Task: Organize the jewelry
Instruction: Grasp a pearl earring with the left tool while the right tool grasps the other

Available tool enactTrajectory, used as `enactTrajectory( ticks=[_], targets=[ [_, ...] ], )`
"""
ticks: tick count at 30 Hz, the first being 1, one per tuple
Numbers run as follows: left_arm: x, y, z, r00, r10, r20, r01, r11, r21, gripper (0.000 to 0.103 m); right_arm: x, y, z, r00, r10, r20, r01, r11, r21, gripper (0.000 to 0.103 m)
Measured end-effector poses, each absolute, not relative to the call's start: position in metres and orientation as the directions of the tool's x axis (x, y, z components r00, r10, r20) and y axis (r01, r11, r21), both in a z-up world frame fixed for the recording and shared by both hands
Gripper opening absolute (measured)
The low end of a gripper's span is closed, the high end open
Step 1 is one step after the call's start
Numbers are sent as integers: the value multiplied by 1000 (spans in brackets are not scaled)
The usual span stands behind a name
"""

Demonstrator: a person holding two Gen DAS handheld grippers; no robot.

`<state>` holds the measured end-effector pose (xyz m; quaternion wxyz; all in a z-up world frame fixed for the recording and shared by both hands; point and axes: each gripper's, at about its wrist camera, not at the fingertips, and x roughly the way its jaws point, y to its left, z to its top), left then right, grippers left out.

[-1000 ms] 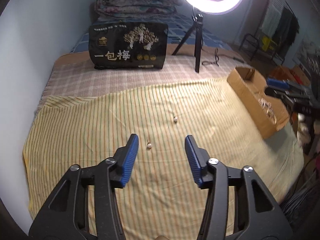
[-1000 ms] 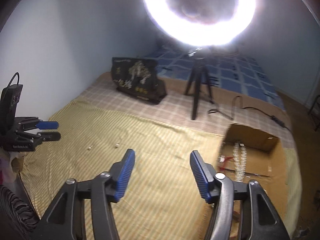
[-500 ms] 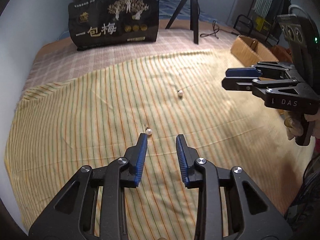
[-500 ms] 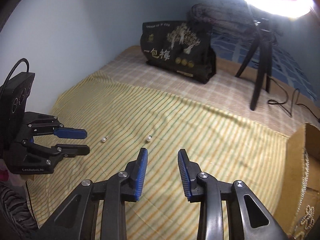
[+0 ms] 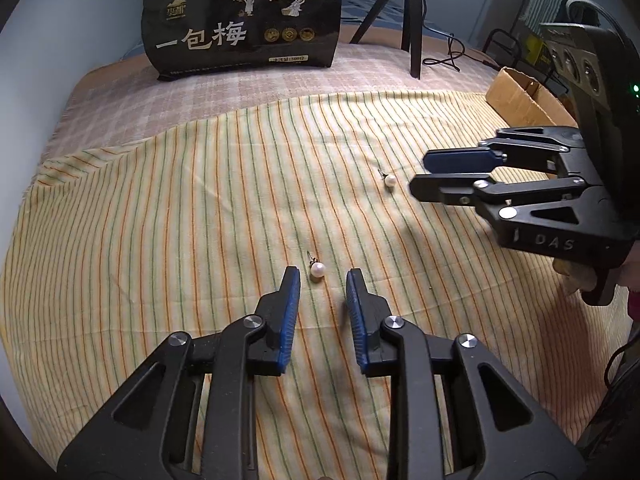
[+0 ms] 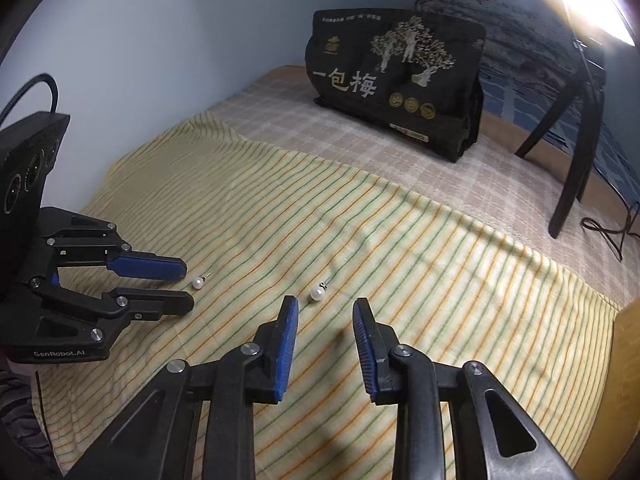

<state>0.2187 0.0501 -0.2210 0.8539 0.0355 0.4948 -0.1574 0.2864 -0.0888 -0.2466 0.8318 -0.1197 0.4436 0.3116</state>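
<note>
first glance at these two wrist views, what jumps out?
Two pearl earrings on the striped yellow cloth: one pearl earring lies just ahead of the left gripper, the other pearl earring just ahead of the right gripper. Both grippers' jaws have just been closing, neither touching a pearl. Behind stands a black printed bag.

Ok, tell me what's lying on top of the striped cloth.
Two pearl earrings lie on the striped cloth: one ahead of the left gripper, another near the right gripper. What is under the cloth is hidden.
</note>
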Motion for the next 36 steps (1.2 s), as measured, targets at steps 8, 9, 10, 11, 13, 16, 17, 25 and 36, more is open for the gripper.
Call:
enactTrajectory(
  ticks=[8, 9, 10, 11, 13, 16, 17, 25, 36],
  targets=[
    [224, 49, -226, 461, -224, -859, 306, 948, -83, 21, 294, -78, -257, 402, 399, -824, -631, 773, 66, 24],
    [225, 48, -226, 461, -223, -859, 305, 949, -82, 20, 295, -78, -258, 402, 399, -824, -631, 773, 66, 24],
    [225, 49, -227, 460, -223, -859, 303, 949, -84, 20, 296, -77, -258, 402, 398, -825, -631, 773, 65, 24],
    [226, 49, -227, 460, -225, -859, 301, 950, -88, 20, 297, -77, -259, 401, 399, -825, -631, 773, 67, 24],
    [227, 49, -228, 461, -224, -859, 300, 950, -87, 19, 299, -76, -260, 399, 401, -825, -631, 772, 70, 22],
    [227, 48, -229, 462, -219, -859, 306, 949, -77, 17, 300, -76, -261, 399, 399, -826, -633, 771, 66, 21],
    [227, 48, -229, 463, -218, -859, 307, 949, -75, 16, 300, -76, -261, 400, 396, -827, -635, 770, 62, 20],
    [229, 47, -231, 459, -222, -860, 306, 948, -81, 7, 301, -72, -264, 399, 385, -832, -648, 761, 42, 6],
    [222, 52, -220, 476, -214, -853, 293, 953, -75, 6, 294, -87, -246, 420, 410, -809, -619, 781, 74, 6]
  ],
)
